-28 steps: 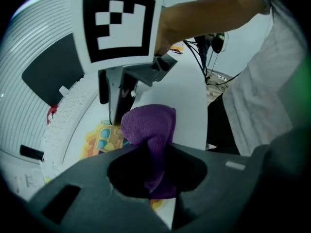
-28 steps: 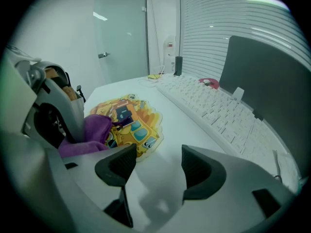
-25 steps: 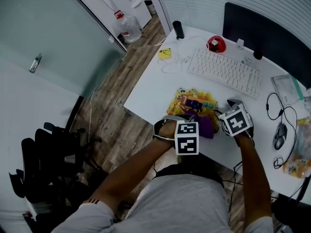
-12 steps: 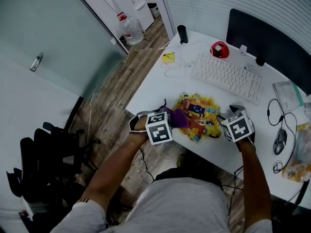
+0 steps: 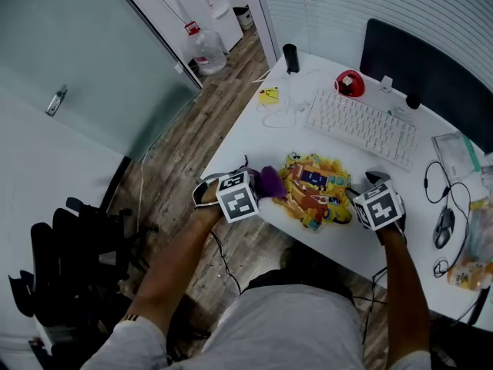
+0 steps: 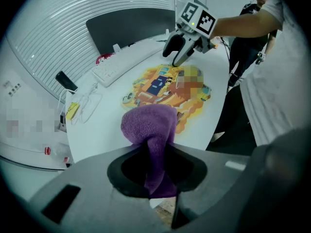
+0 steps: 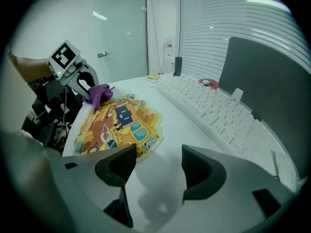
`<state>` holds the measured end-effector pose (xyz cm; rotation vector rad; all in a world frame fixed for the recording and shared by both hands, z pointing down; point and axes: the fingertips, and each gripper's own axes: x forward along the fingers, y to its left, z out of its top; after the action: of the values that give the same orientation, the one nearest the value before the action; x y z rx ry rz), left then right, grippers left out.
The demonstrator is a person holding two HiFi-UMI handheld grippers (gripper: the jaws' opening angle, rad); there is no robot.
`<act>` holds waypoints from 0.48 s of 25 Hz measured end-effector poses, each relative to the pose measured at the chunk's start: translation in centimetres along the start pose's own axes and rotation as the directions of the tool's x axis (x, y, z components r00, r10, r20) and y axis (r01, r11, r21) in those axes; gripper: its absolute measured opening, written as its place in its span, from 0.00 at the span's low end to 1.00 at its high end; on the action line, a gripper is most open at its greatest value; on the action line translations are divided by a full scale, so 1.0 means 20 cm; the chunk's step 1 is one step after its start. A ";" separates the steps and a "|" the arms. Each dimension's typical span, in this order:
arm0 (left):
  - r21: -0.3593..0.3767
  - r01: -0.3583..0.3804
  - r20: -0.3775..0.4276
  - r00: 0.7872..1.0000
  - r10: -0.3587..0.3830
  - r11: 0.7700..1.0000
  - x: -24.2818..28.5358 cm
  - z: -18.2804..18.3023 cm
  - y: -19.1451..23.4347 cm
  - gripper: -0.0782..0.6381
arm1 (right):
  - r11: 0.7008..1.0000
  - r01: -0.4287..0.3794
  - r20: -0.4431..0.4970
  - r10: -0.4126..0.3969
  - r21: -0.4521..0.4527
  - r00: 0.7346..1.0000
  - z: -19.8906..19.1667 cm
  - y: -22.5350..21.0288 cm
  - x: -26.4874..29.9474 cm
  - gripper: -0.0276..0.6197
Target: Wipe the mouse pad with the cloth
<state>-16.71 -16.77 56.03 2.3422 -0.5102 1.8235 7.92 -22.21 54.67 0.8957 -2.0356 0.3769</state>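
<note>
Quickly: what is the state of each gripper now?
Left gripper: shut on the cloth.
Right gripper: open, holding nothing.

Shirt: a grey short-sleeved shirt (image 5: 302,326); the left sleeve hem (image 5: 137,318) has thin dark and red stripes.
Forearms: bare from sleeve to hand.
Left gripper (image 5: 260,185): grey moulded body with dark curved jaws. A dark loop (image 5: 199,193), strap or cable, rings the hand behind it.
Right gripper (image 5: 368,180): the same grey body, with dark jaws scooped on their inner faces.
Marker cubes: white with black square markers, the left cube (image 5: 237,196) and the right cube (image 5: 378,206).
</note>
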 end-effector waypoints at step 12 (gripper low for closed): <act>-0.105 -0.030 0.286 0.956 0.059 0.994 -0.19 0.26 -0.02 0.23 | 1.000 0.006 0.104 -0.006 0.003 0.995 0.07 0.04 -0.15 0.43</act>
<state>-12.66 -17.19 51.13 2.5590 -0.6765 1.4379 7.73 -21.01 51.46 0.9404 -2.1272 0.3364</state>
